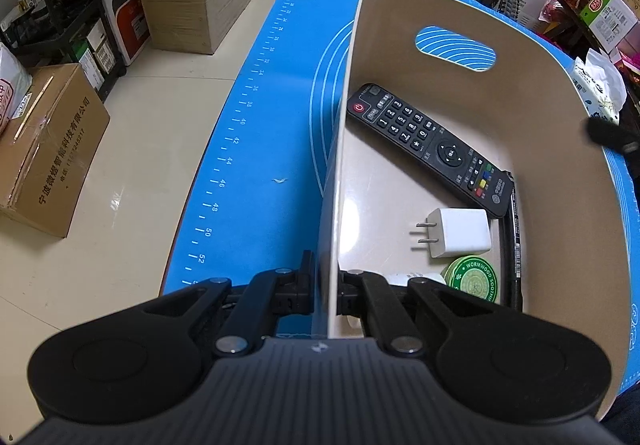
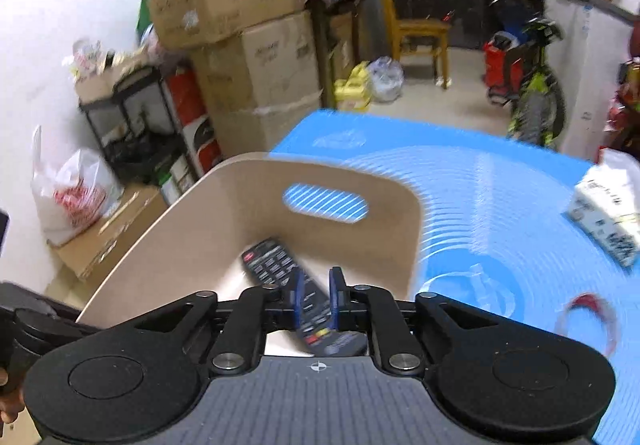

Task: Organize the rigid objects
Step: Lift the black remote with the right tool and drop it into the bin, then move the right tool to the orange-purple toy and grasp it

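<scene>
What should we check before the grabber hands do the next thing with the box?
1. Left gripper clamped on the beige bin's side wall: ok.
2. Right gripper empty, blue pads apart: ok.
3. Black remote control lying inside the bin: ok.
4. White plug charger and green round tin inside: ok.
5. Red-and-white ring on the blue mat, outside the bin: not ok.
6. What the blurred ring is: cannot tell.

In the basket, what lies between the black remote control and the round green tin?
A white charger plug, prongs pointing left, lies between the remote control and the green tin, close to both. Only the left wrist view shows this.
</scene>
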The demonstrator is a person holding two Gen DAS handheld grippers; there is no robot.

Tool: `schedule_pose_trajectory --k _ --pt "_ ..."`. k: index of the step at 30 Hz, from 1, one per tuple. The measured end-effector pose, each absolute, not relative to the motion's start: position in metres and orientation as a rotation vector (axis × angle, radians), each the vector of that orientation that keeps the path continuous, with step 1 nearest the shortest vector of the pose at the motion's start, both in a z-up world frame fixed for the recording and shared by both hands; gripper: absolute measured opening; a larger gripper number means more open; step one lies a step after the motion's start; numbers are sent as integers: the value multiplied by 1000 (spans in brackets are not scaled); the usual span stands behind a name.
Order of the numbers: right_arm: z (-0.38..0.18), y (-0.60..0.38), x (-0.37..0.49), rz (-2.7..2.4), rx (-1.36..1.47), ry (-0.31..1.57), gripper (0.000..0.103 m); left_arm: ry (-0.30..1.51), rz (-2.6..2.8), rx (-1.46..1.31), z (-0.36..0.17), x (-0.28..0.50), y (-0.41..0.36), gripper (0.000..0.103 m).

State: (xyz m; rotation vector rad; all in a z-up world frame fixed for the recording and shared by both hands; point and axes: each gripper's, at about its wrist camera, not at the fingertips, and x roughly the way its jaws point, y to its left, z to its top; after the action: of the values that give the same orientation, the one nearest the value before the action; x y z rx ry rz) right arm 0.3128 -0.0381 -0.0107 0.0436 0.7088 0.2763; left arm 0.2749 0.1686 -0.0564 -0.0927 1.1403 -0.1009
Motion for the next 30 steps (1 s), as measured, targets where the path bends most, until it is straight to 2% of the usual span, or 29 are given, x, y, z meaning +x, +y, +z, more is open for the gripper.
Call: schedule_pose_trajectory --k 2,4,6,10,17,30 --pt "-2 -60 308 233 47 671 43 1140 -101 -95 -57 275 169 6" --pt "4 -82 306 163 42 631 64 1140 -100 -93 -56 275 169 6" --pt "6 -104 305 99 54 608 69 1141 -99 -91 -56 275 169 6" --pt "-7 -142 312 12 82 656 74 1141 -99 -90 -57 275 168 6" --pt "-54 -182 325 -122 113 784 75 1141 -97 -88 -57 275 168 6" --pt "-125 -160 345 -149 77 953 75 1141 -97 -86 -57 275 169 6"
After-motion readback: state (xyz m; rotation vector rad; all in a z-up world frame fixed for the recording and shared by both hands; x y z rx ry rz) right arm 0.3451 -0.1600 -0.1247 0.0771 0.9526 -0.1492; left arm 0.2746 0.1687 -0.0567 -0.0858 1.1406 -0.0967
